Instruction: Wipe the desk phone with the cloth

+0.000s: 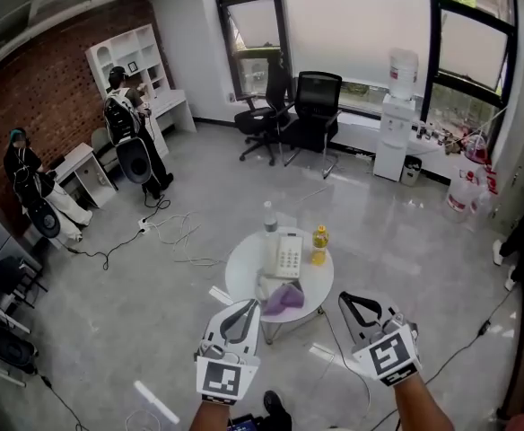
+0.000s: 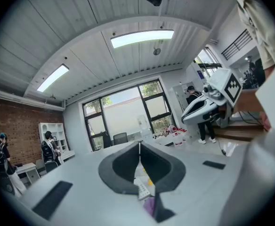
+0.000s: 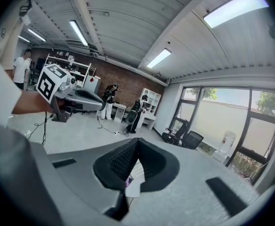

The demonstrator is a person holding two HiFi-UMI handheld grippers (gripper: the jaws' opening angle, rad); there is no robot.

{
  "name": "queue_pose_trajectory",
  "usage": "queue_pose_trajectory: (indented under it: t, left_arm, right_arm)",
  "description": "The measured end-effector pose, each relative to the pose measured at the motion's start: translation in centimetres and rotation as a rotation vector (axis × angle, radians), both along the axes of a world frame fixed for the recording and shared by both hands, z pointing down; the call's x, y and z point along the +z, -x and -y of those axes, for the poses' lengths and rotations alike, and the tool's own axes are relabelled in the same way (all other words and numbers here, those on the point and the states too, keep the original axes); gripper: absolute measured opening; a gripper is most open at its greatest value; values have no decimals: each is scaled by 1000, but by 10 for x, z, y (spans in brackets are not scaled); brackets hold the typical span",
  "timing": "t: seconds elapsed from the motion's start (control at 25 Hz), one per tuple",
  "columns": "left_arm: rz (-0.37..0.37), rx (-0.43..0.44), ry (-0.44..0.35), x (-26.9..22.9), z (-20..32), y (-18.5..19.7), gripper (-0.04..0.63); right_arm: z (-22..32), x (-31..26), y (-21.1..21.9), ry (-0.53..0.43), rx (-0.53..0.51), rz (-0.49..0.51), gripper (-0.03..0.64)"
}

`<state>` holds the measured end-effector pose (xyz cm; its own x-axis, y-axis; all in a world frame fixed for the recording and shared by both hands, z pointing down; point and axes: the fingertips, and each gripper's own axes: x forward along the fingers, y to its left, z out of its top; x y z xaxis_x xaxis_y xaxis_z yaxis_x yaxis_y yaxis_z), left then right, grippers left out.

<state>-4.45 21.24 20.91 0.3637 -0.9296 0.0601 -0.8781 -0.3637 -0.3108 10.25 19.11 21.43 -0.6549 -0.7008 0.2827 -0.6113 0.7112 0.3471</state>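
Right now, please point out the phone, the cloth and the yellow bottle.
phone (image 1: 288, 257), head view, keypad.
cloth (image 1: 283, 299), head view, purple middle.
yellow bottle (image 1: 319, 245), head view, body.

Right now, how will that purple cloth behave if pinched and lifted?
Probably floppy: the cloth lies crumpled in soft folds, so it should drape from one pinch. Likely light, and may slide on the smooth white table when pushed.

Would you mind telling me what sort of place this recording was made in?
Most likely an open office or workroom: black office chairs stand by tall windows, a water dispenser sits beside them, and a desk phone rests on a small round table.
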Motion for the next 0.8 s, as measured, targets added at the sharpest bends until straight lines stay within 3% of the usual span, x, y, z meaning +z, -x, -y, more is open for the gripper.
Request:
queue_pose_trajectory:
  t: [0.24, 0.8]
  left_arm:
    - [-1, 46, 51, 3, 53, 40, 14]
    - [-60, 89, 35, 8, 123, 140, 14]
  right_arm:
    - [47, 12, 43, 30, 44, -1, -6]
    - [113, 14, 148, 38, 70, -19, -6]
